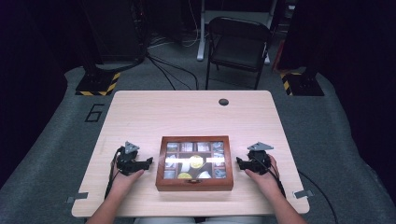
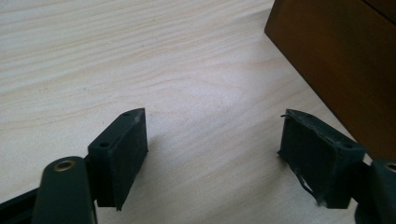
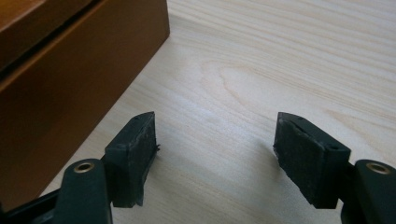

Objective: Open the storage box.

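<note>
Wooden box (image 1: 194, 163) with a glass lid sits square in the middle of the near half of the table (image 1: 196, 112), long axis running left to right. Left gripper (image 1: 148, 162) just beside its left wall, right gripper (image 1: 238, 163) just beside its right wall, both pointing inward, neither touching. About equally near, one per side. In the left gripper view, pale wood grain between the jaws, brown box wall (image 2: 341, 65) off to the upper right. In the right gripper view, same wall (image 3: 70, 93) to the left. Both partly open, gripping nothing. Latch side faces the person. Beyond the table: grey carpet, a folding chair (image 1: 238, 44), cables, dark curtains.
</note>
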`<state>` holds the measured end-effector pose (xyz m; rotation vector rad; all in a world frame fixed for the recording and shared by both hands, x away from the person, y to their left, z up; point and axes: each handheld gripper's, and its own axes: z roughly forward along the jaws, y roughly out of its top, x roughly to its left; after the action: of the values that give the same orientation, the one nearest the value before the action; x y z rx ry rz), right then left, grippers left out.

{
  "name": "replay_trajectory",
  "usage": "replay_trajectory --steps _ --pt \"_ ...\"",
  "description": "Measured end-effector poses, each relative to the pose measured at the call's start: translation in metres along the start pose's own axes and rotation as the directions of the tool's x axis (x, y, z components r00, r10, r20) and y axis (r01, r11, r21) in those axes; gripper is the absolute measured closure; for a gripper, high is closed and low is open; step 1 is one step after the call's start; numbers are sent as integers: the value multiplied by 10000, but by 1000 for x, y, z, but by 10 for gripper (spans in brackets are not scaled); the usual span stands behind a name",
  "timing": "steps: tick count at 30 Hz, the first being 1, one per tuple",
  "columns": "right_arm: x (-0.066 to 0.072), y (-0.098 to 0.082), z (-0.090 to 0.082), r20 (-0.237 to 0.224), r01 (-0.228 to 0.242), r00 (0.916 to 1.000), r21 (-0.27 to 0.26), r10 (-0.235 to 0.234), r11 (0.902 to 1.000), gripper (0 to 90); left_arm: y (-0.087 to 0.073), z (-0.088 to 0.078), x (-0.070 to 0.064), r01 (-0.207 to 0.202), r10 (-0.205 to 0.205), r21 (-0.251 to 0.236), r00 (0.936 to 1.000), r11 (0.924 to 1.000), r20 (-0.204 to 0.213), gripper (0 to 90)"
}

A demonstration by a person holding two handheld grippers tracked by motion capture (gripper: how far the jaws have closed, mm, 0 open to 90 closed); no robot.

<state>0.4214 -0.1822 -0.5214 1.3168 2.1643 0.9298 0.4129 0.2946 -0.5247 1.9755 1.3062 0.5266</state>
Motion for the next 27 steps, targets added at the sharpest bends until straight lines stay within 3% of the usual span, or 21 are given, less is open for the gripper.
replay_trajectory --steps 4,15,27 --pt "0 2 -5 -11 14 10000 -140 -14 9999 313 2 -7 2 383 -380 -140 9991 9992 198 273" --pt "0 5 -16 -467 -399 9981 -182 390 9990 349 6 -26 -9 -152 175 -409 9982 9990 571 329" --pt "2 5 -24 -560 -391 9978 -390 368 9985 349 7 -36 -10 308 -248 -575 9945 9979 1013 337"
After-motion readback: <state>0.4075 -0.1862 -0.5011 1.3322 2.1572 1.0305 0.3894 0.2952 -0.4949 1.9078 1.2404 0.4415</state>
